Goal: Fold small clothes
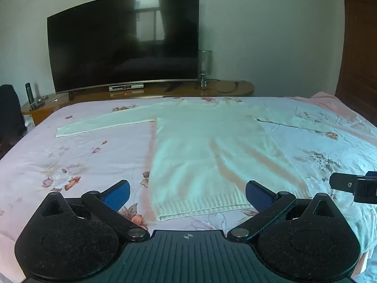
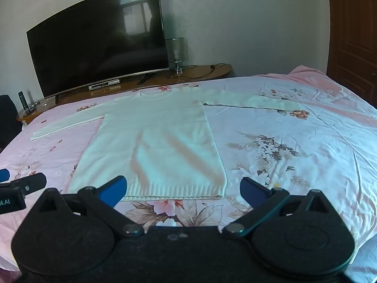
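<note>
A white knit sweater [image 1: 207, 151] lies flat and face-down or face-up, which cannot be told, on a bed covered by a pink floral sheet [image 1: 77, 155], both sleeves stretched out sideways and the ribbed hem nearest the cameras. The left hand-held gripper [image 1: 187, 194] hangs above the hem with its blue-padded fingers [image 1: 117, 194] spread wide, one to each side of the hem's width, gripping nothing. The right hand-held gripper [image 2: 183, 192] is likewise spread and empty, its left finger over the hem and its right finger over bare sheet just beside the sweater's right corner.

The left wrist view shows the sweater's left sleeve [image 1: 103, 123] in full, down to its cuff; the right sleeve runs toward the frame edge and fades into the pale sheet. The right wrist view shows that right sleeve [image 2: 249, 101] more fully, plus a large grey flower print [image 2: 266, 151] on the sheet. Each view catches the other gripper only as a black part cut off at its edge.

On the neighbouring gripper's body at the left edge of the right wrist view, white lettering reads "ot.AI" [image 2: 6, 201], its beginning cut off. Behind the bed, a dark curved television [image 1: 122, 40] stands on a wooden surface [image 1: 226, 89] with a set-top box [image 1: 126, 87] beneath it, whose markings are too small to read, and a glass table lamp [image 1: 205, 68] beside it.
</note>
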The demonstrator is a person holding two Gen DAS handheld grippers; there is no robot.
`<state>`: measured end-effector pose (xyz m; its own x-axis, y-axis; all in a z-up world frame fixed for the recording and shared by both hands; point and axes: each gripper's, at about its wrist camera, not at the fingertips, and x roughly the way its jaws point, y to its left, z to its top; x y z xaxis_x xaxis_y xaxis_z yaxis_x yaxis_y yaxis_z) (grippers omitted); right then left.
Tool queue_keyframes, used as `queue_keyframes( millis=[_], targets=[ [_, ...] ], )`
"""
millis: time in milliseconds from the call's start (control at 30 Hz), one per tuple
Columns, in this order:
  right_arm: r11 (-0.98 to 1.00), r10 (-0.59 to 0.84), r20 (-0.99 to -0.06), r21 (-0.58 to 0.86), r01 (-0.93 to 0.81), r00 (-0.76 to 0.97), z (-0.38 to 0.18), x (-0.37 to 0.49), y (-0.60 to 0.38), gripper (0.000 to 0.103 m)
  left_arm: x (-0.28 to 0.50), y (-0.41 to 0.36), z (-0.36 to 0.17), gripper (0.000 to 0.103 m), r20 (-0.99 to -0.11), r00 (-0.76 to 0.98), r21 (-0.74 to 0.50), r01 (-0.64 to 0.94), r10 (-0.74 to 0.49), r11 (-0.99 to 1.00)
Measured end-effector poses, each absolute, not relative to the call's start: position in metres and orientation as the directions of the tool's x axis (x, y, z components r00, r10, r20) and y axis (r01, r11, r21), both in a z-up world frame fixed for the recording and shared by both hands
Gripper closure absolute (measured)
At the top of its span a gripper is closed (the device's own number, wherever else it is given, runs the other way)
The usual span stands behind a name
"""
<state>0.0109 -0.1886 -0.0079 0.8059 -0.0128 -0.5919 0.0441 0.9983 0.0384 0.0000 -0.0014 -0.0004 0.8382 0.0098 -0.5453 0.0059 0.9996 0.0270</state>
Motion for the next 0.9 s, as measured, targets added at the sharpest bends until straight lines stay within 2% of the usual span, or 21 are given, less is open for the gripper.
queue_keyframes(
  millis=[900],
  targets=[
    [0.998,-0.008,-0.591,0.051,0.047,0.807,-0.007,0.011,-0.190,0.000,0.004,-0.003,-0.003,0.000,-0.553,0.833,0.014,0.010,-0.001,1.000]
  ],
)
